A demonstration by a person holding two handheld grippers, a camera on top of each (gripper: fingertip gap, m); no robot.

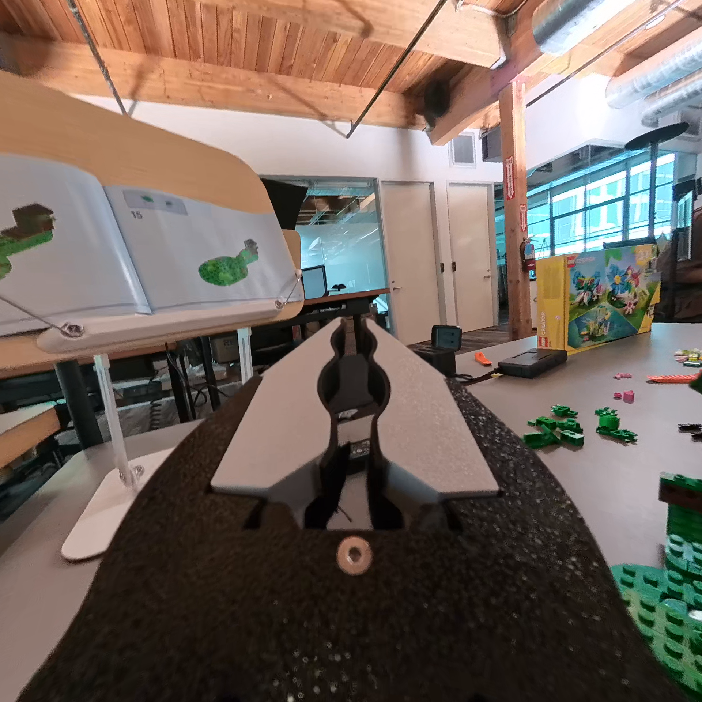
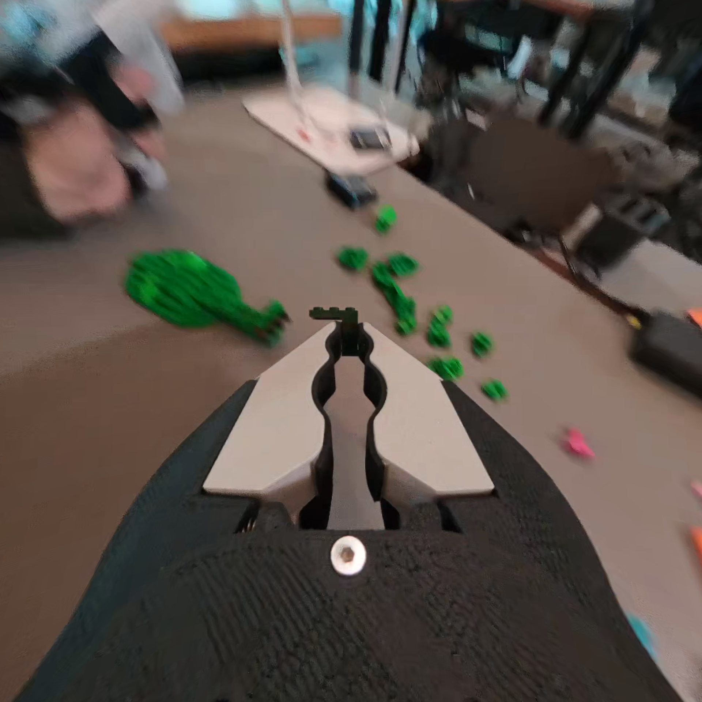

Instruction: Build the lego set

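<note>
My right gripper [image 2: 348, 326] is shut on a small dark green lego piece [image 2: 336, 314] and holds it above the grey table [image 2: 114, 418]. The green lego base plate [image 2: 182, 288] with a raised stack at one end lies just left of and beyond its tips. In the left wrist view the same build [image 1: 680, 569] is at the lower right, close beside my left gripper [image 1: 355, 323]. My left gripper is shut with nothing between its fingers and points out over the table's far edge.
An open instruction booklet [image 1: 152, 247] rests on a white stand [image 1: 98, 524] at the left. Loose green pieces [image 2: 399, 288] lie to the right, and pink pieces [image 1: 625, 395] farther off. The lego box [image 1: 600, 300] and a black device [image 1: 532, 362] stand at the back. A blurred hand [image 2: 76, 171] is at the upper left. The left gripper's tips are roughly 25 cm from the right gripper's. About 15 cm separates my right fingertips from the green lego base plate [image 2: 182, 288].
</note>
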